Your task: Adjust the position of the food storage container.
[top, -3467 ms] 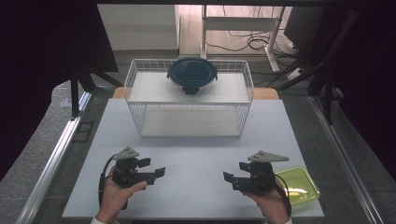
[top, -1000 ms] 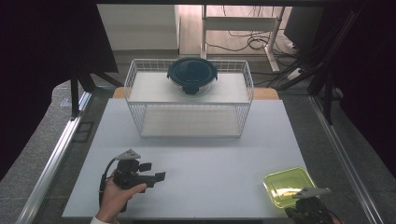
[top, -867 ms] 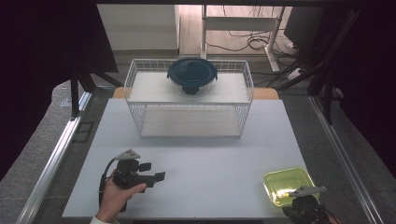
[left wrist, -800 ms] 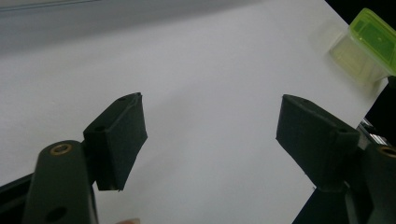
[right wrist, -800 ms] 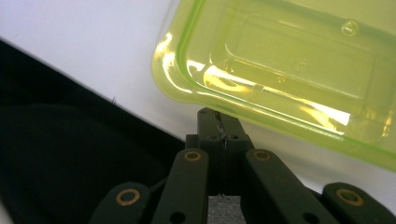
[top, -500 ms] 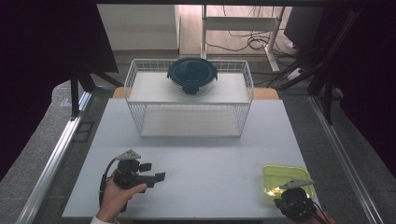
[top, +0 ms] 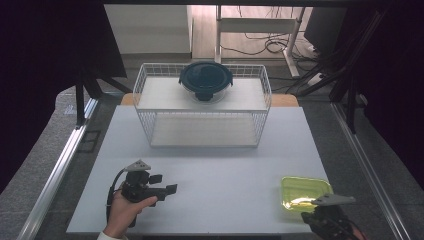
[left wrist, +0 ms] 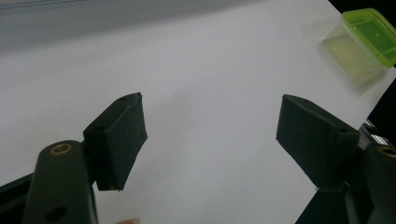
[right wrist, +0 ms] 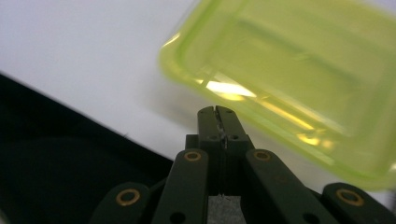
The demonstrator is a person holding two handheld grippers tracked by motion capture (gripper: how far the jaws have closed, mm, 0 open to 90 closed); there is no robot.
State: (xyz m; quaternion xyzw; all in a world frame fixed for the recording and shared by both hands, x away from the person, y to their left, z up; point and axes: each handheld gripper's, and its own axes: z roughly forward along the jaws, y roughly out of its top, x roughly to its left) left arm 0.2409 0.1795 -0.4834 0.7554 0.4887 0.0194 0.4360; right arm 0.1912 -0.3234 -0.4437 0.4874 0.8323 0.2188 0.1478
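The jaws of the right gripper (right wrist: 218, 112) were pressed flat together with nothing between them, their tips just short of the near rim of the green box (right wrist: 299, 79), close to it but with a sliver of white worktop (right wrist: 84, 51) showing between. From the high view, that gripper (top: 327, 220) sat at the worktop's near right corner, partly over the edge, with the box (top: 302, 192) just beyond it.

The jaws of the left gripper (left wrist: 210, 140) stood wide apart and held nothing; bare worktop lay between the two black pads (left wrist: 119, 135). A hand (top: 125, 210) carried this gripper (top: 162, 186) near the worktop's near left corner, its jaws pointing across toward the right side, well apart from the box.

The box was a shallow, rectangular container of translucent yellow-green plastic with rounded corners and a raised rim. In the left gripper view it showed (left wrist: 362, 44) as a bright green lid over a paler, clearer base, standing flat near the right edge of the worktop. Light glinted along its near wall in the right gripper view, where it was blurred. No writing or label could be read on it.

At the far edge of the worktop stood a white wire basket (top: 150, 100), and on its top a round bowl (top: 206, 82) with a dark lid.
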